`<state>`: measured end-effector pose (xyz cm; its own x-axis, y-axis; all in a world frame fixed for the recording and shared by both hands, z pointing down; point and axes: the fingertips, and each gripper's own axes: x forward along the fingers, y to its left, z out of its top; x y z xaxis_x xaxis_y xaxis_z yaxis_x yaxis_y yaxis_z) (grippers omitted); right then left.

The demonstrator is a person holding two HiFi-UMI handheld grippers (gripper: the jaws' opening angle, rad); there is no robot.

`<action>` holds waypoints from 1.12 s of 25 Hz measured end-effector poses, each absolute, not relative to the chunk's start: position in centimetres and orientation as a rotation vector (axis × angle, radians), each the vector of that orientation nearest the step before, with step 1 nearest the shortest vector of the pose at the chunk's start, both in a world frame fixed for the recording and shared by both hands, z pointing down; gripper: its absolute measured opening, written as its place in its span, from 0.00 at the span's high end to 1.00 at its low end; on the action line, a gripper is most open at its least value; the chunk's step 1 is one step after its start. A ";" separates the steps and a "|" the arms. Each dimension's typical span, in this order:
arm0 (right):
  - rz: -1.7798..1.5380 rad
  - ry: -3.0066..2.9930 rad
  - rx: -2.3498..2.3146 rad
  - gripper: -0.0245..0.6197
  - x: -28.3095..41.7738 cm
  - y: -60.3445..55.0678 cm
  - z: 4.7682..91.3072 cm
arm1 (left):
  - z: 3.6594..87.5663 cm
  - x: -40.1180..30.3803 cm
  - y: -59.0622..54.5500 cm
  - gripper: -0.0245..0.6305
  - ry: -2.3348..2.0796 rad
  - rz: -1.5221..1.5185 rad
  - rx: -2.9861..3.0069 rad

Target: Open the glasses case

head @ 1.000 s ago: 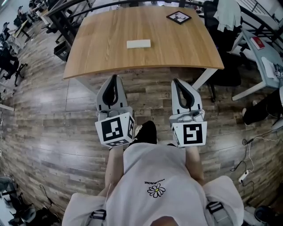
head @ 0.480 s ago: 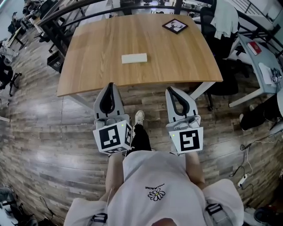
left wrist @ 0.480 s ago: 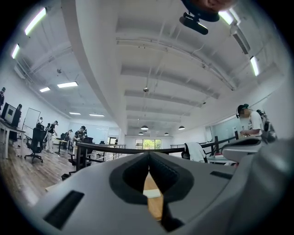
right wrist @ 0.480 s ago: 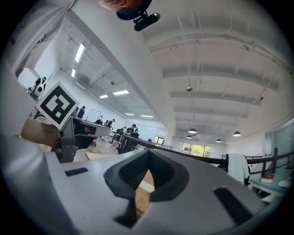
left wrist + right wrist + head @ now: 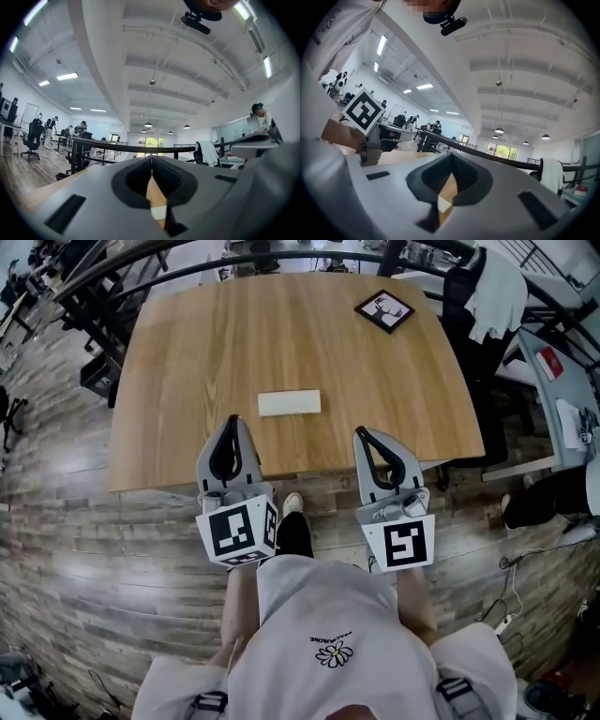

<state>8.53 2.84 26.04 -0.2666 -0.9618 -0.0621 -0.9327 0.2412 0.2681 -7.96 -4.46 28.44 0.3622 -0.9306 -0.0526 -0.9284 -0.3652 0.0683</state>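
A flat white glasses case [image 5: 289, 403] lies shut on the wooden table [image 5: 206, 343], near its front edge. My left gripper [image 5: 234, 419] reaches just over that edge, a little left of the case and short of it, jaws shut on nothing. My right gripper [image 5: 361, 432] is level with it, to the right of the case, also shut and empty. In the left gripper view the case [image 5: 158, 213] shows as a white patch low between the closed jaws [image 5: 151, 158]. The right gripper view shows the case [image 5: 443, 204] the same way, below its closed jaws [image 5: 451, 155].
A black-framed deer picture [image 5: 384, 310] lies at the table's far right corner. A chair draped with a white garment [image 5: 492, 282] and another desk [image 5: 562, 371] stand to the right. A black railing [image 5: 281, 259] runs behind the table. Cables [image 5: 525, 559] trail on the wood floor.
The person has walked up to the table. Both grippers, still shut, have moved forward from over the floor to the table's front edge, and the case is now much nearer.
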 end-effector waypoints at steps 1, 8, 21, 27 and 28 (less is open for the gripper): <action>-0.375 -2.380 1.828 0.95 8.7 1.1 26.0 | 28.5 -7.7 -6.2 0.94 -1.748 -0.121 2.571; -0.317 -2.335 1.847 0.95 9.1 -9.4 26.3 | 26.8 -6.2 -17.1 0.94 -1.703 -0.088 2.654; -0.206 -2.380 1.805 0.95 10.9 -16.8 28.1 | 28.3 -4.7 -23.4 0.94 -1.703 -0.033 2.639; -0.191 -2.423 1.741 0.95 11.5 -17.6 28.5 | 29.2 -3.6 -23.4 0.94 -1.725 -0.004 2.611; -0.194 -2.426 1.729 0.95 11.6 -17.7 28.5 | 29.4 -3.5 -23.4 0.94 -1.718 -0.003 2.602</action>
